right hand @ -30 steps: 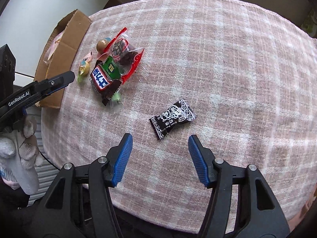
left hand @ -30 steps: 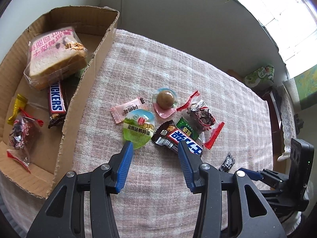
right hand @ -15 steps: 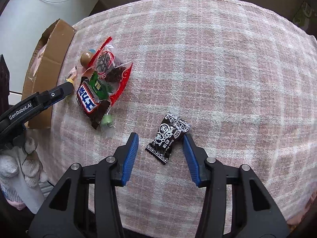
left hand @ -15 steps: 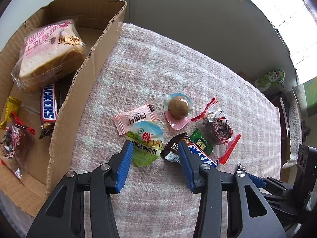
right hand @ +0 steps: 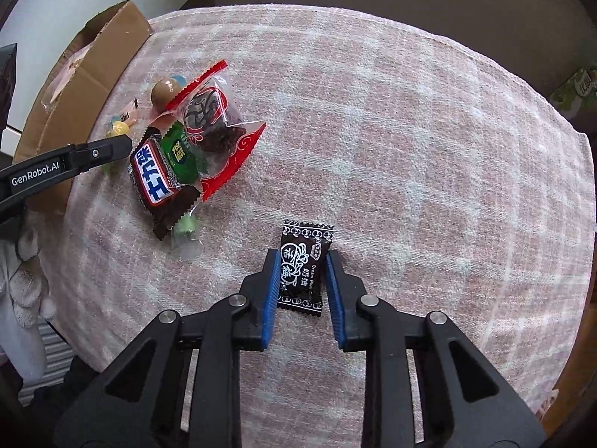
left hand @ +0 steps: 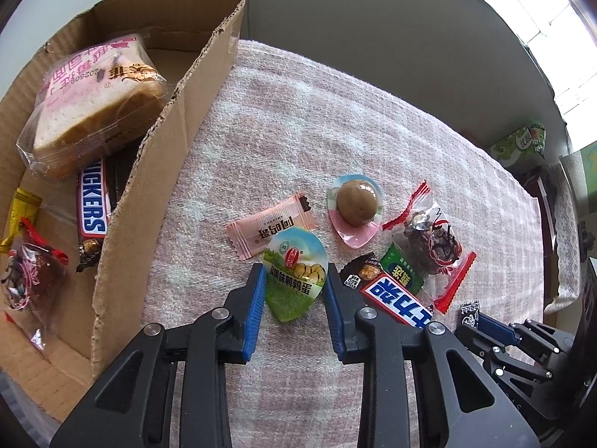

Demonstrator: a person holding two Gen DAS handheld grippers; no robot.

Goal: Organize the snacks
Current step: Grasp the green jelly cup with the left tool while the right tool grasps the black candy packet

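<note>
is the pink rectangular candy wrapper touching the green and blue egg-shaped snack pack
Touching. In the left wrist view the green and blue egg-shaped snack pack overlaps the lower edge of the pink rectangular candy wrapper, with no cloth showing between them.

The surface (right hand: 410,130) wears a nubby pink plaid cloth, matt and rough; the box (left hand: 164,171) is raw brown corrugated cardboard with ragged torn edges; the quail-egg pack (left hand: 294,272) and black plum candy (right hand: 304,265) are glossy printed plastic film; the bread bag (left hand: 89,100) is clear crinkled plastic; both tongs have matt black plastic arms, ribbed blue pads (left hand: 255,313) and shiny metal rivets (right hand: 367,300).
</note>
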